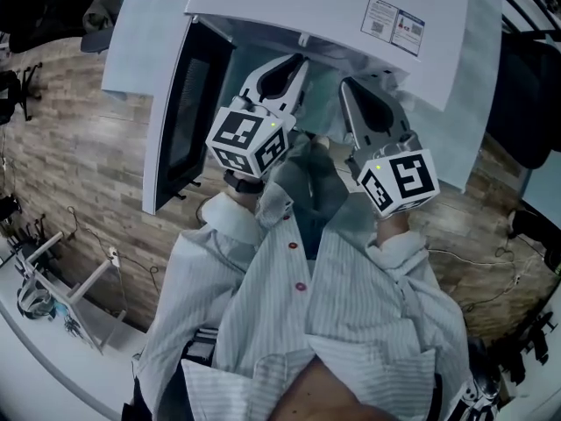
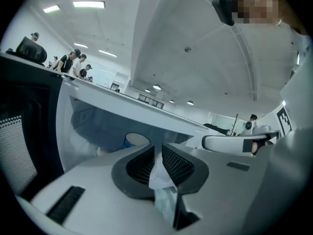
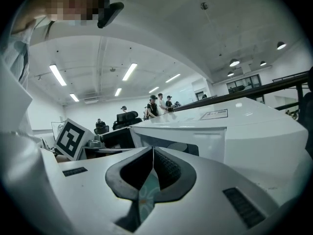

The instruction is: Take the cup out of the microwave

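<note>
The white microwave (image 1: 333,7) stands with its door (image 1: 180,112) swung open to the left. In the left gripper view a blue cup with a white rim (image 2: 134,140) stands inside the cavity, just beyond the jaws. My left gripper (image 1: 294,64) is held in front of the opening, its jaws (image 2: 157,148) a narrow gap apart with nothing between them. Beside it to the right, my right gripper (image 1: 355,86) is shut and empty (image 3: 153,151), also in front of the microwave (image 3: 234,131). The cup does not show in the head view.
The microwave sits on a white table (image 1: 131,51) above a wood-pattern floor (image 1: 79,147). Its dark door (image 2: 24,131) hangs close on the left of my left gripper. Several people stand far off in the room (image 3: 159,104). A white rack (image 1: 61,288) is at lower left.
</note>
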The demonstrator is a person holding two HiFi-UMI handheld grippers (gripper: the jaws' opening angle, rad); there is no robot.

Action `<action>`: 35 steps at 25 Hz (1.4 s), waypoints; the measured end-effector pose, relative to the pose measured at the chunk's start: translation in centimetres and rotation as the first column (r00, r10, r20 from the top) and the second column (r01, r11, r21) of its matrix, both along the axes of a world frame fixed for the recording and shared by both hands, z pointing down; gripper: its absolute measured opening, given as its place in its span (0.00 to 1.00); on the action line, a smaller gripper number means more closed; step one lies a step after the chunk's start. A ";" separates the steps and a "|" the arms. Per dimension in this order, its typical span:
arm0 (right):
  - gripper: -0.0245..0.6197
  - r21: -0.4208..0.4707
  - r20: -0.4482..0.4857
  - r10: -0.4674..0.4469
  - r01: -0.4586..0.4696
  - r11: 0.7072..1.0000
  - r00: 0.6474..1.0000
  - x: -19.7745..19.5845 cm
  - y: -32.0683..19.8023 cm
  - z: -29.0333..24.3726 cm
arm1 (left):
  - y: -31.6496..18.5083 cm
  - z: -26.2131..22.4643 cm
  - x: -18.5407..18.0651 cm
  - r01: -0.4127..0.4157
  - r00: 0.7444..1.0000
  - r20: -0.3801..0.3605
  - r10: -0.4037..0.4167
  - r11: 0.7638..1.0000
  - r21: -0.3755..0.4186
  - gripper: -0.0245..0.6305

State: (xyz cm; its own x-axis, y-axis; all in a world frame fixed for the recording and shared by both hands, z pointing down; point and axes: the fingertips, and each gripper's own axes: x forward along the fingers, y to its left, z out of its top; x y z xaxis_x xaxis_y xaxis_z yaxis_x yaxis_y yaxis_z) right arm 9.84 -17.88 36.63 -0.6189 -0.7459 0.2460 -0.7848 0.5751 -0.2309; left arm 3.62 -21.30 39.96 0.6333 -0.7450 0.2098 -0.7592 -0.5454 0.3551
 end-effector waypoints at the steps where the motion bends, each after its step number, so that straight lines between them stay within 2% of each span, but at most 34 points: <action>1: 0.09 -0.002 0.002 -0.002 0.002 1.000 1.000 -0.1 0.0 0.1 | -0.2 0.5 0.0 -0.001 1.000 0.003 0.001 1.000 -0.002 0.10; 9: 0.09 -0.025 0.025 -0.004 0.005 1.000 1.000 -0.6 0.1 1.8 | -1.6 4.3 -0.6 -0.007 1.000 0.011 0.007 1.000 -0.020 0.19; 15: 0.09 -0.039 0.040 0.004 -0.002 0.999 0.999 -0.9 0.0 3.2 | -2.8 6.1 -0.6 -0.028 0.999 0.023 0.028 1.000 -0.002 0.24; 26: 0.09 -0.073 0.072 0.014 -0.009 0.997 0.997 -1.1 -0.1 4.9 | -5.0 8.3 0.3 -0.104 0.993 0.063 0.104 0.995 -0.006 0.29; 31: 0.09 -0.095 0.076 0.014 -0.006 0.995 0.997 -1.1 0.0 5.6 | -5.6 9.0 1.0 -0.165 0.983 0.070 0.167 0.986 -0.035 0.29; 35: 0.09 -0.113 0.081 0.010 -0.001 0.994 0.997 -1.3 0.0 6.2 | -5.9 9.2 1.7 -0.201 0.974 0.104 0.204 0.979 -0.037 0.29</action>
